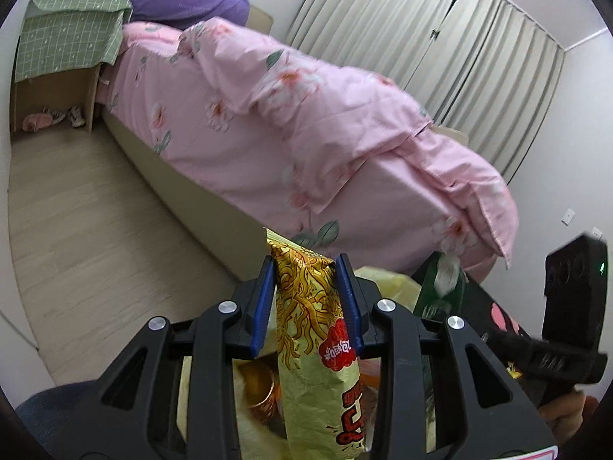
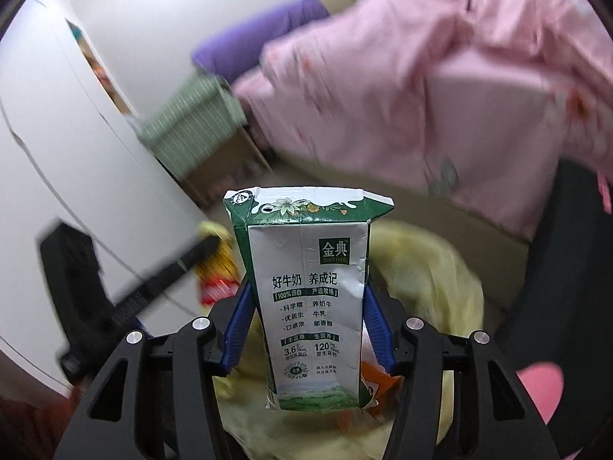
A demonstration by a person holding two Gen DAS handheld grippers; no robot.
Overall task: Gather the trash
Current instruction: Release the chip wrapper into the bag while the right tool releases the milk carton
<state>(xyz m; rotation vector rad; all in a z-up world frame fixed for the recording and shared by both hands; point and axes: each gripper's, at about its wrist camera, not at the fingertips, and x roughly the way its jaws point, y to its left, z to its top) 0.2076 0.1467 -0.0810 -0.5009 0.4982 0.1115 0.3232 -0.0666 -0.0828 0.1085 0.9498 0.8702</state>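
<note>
my left gripper (image 1: 306,299) clamps the noodle packet (image 1: 318,345), my right gripper (image 2: 306,326) the upright milk carton (image 2: 306,299); both hang directly above the yellow trash bag (image 2: 429,268).

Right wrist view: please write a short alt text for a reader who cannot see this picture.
The right gripper holds an upright green and white milk carton between its blue pads, above an open yellow trash bag. Behind, blurred, are a bed with a pink quilt and the left gripper with a yellow snack packet.
</note>
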